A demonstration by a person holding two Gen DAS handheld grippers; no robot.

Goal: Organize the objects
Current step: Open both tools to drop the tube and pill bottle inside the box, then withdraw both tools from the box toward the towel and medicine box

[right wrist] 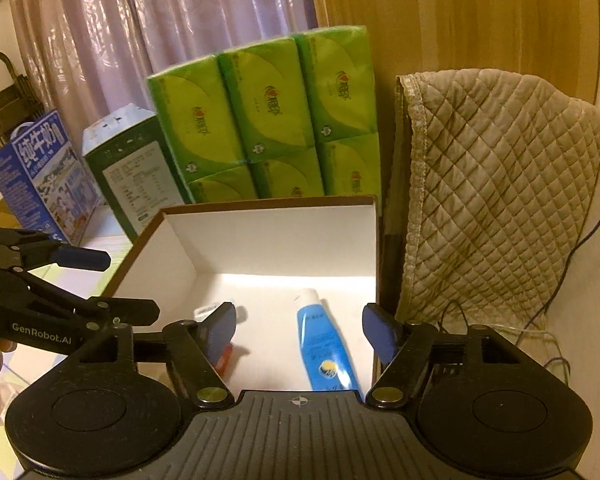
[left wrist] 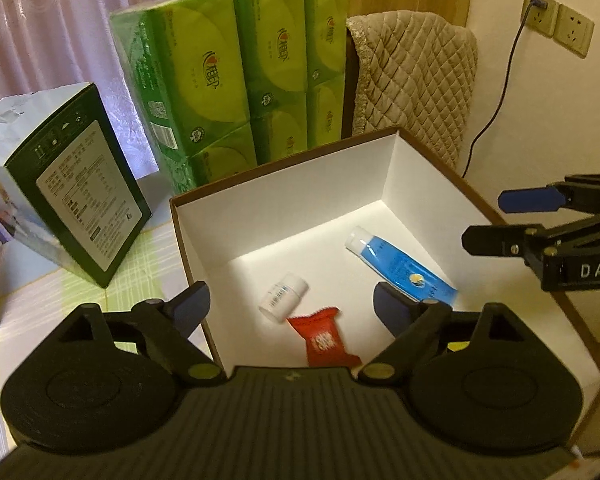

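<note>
The left gripper (left wrist: 292, 304) hangs over the near edge of an open white box (left wrist: 332, 184), its blue-padded jaws spread wide with nothing between them. Just beyond its fingers, on the box floor, lie a red sachet (left wrist: 325, 340) and, touching its upper corner, a small white bottle (left wrist: 282, 297) tipped on its side. A blue tube (left wrist: 400, 266) with a white cap lies apart from them toward the right wall of the box. The right gripper (right wrist: 299, 330) hovers above the same box from the other side, jaws likewise parted and empty, with the blue tube seen between its fingers on the floor below. Left of the box a dark green carton (left wrist: 80, 200) stands tilted on the checked tablecloth (left wrist: 44, 304), and the right wrist view shows a blue milk carton (right wrist: 40, 176) beyond it. Behind the box rises a stack of green tissue packs (left wrist: 244, 76), beside a quilted beige cover (left wrist: 412, 84). A curtain (left wrist: 60, 20) and wall sockets (left wrist: 556, 20) lie farthest back.
</note>
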